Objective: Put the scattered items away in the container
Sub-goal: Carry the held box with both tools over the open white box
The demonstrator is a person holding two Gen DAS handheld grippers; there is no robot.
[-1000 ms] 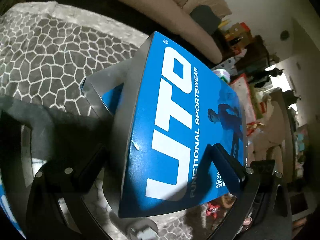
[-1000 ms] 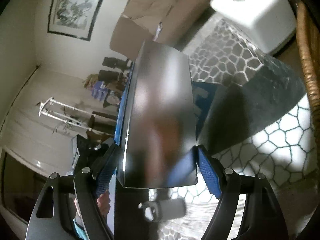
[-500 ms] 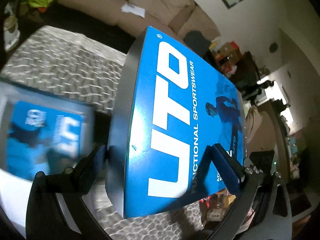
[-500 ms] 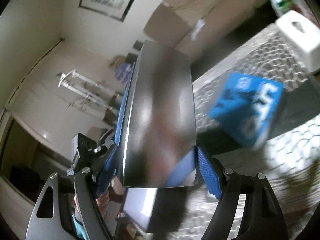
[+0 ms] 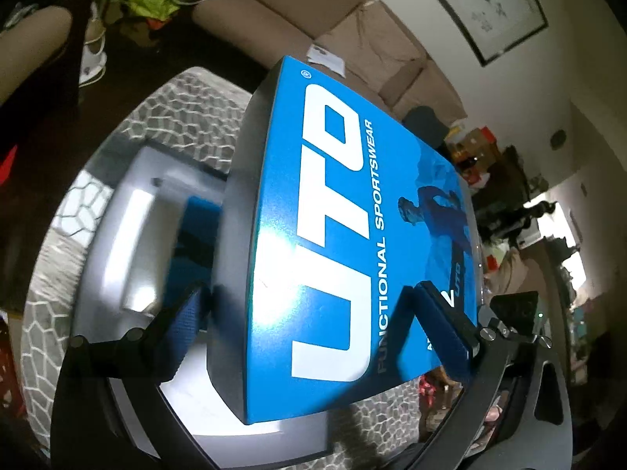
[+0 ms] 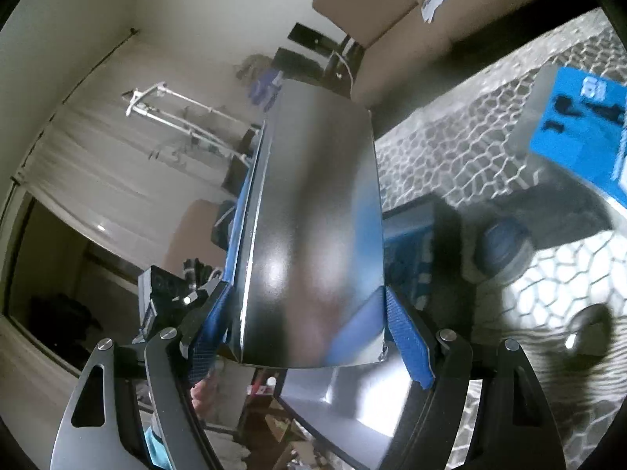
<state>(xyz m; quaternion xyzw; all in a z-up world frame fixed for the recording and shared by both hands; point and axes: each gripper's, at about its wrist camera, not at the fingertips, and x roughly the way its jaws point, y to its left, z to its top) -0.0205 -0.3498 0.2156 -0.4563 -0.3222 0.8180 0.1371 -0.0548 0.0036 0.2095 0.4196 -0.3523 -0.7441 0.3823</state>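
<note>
lid [image 5: 352, 235] | left gripper [image 5: 309, 325] fingers clamp it | right gripper [image 6: 309, 321] fingers clamp it | above grey box [image 5: 129, 235]

A beige sofa [image 5: 352, 39] stands behind a grey cobble-patterned rug [image 5: 184, 117], with a framed picture [image 5: 486, 0] above.

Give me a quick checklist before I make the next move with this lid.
1. Left gripper clamped on lid: ok, both pads press its sides.
2. Right gripper clamped on lid: ok.
3. Box open beneath lid: ok.
4. Lid lined up with box: cannot tell, both views are skewed and blurred.
5. All items off the rug: not ok, a round item and a blue box lie on it.
</note>
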